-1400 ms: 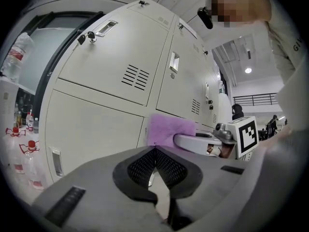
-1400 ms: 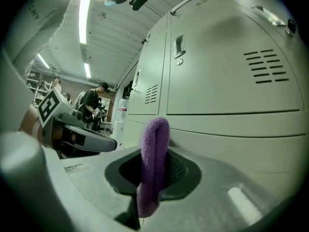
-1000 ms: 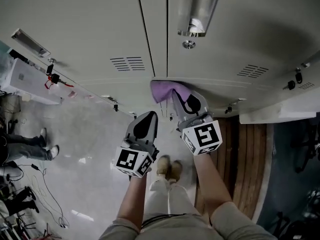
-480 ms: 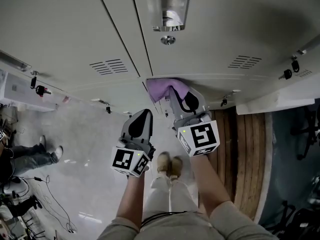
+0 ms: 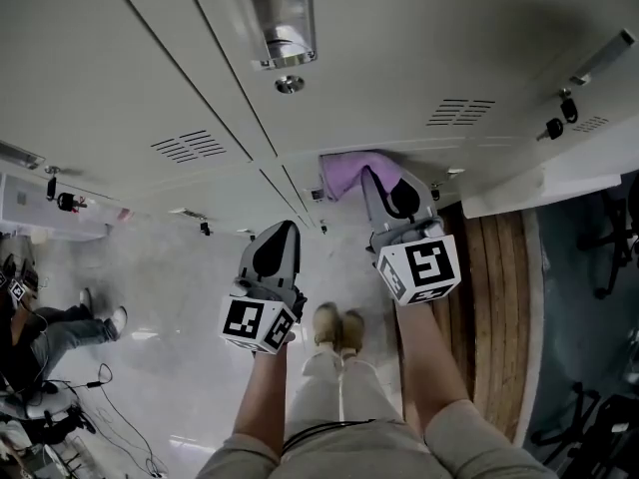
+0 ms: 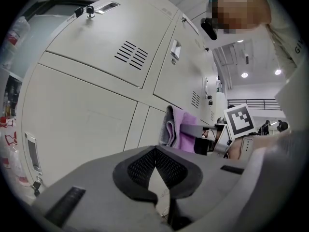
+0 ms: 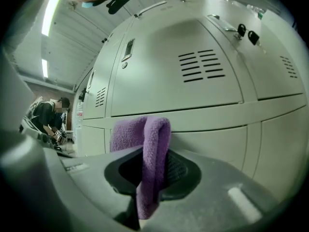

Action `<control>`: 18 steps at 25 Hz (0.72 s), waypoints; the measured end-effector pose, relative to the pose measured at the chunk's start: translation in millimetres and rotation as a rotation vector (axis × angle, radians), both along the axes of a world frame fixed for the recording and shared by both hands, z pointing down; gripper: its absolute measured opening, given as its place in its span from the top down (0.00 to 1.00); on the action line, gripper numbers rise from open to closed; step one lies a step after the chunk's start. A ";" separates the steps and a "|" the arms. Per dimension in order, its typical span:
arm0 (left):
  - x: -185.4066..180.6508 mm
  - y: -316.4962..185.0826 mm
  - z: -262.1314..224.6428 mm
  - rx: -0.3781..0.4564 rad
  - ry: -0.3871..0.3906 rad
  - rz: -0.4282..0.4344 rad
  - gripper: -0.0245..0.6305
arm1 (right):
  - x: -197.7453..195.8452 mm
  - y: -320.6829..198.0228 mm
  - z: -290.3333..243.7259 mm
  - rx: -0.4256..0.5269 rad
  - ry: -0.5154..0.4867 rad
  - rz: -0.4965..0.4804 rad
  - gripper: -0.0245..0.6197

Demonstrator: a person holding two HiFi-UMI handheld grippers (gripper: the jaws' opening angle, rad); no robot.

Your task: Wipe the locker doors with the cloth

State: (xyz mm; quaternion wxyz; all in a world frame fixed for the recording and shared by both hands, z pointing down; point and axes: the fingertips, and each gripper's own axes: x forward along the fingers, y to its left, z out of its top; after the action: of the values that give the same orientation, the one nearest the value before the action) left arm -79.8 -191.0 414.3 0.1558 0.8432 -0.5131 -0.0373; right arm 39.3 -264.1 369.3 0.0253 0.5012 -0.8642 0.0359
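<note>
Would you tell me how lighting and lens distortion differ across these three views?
Head view: even light, a broad soft shadow on the locker doors at upper right. Left gripper view: strong fisheye bends their seams, corners go black, ceiling lamps glare. Right gripper view: same fisheye; the purple cloth is crisp.

Pretty even indoor light, ceiling strip lights (image 7: pixel 48 13) glaring upper left in the right gripper view. Both gripper views fisheye heavily, corners black.
</note>
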 end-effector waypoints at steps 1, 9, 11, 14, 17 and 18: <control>1.3 -0.4 0.0 0.000 0.001 0.001 0.96 | 7.9 -0.8 0.2 -0.001 0.001 0.016 0.87; 13.5 0.2 -1.4 0.000 0.002 0.029 0.96 | 68.0 -7.2 3.0 -0.008 0.030 0.126 0.87; 15.3 1.1 -2.2 -0.002 0.001 0.033 0.96 | 79.9 -8.3 3.3 -0.008 0.043 0.145 0.87; 16.8 2.6 -3.5 -0.003 -0.001 0.037 0.96 | 98.1 -10.1 3.2 -0.007 0.063 0.178 0.87; 15.8 4.7 -4.2 -0.007 -0.001 0.035 0.96 | 116.7 -11.8 2.6 -0.008 0.070 0.217 0.87; 15.2 5.4 -4.2 -0.010 -0.001 0.033 0.96 | 121.9 -12.3 2.4 -0.008 0.073 0.227 0.87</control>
State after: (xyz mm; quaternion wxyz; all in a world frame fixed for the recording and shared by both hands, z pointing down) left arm -64.6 -185.6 410.0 0.1604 0.8509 -0.4993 -0.0316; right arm 161.1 -276.4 371.7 0.0548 0.5968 -0.8002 0.0237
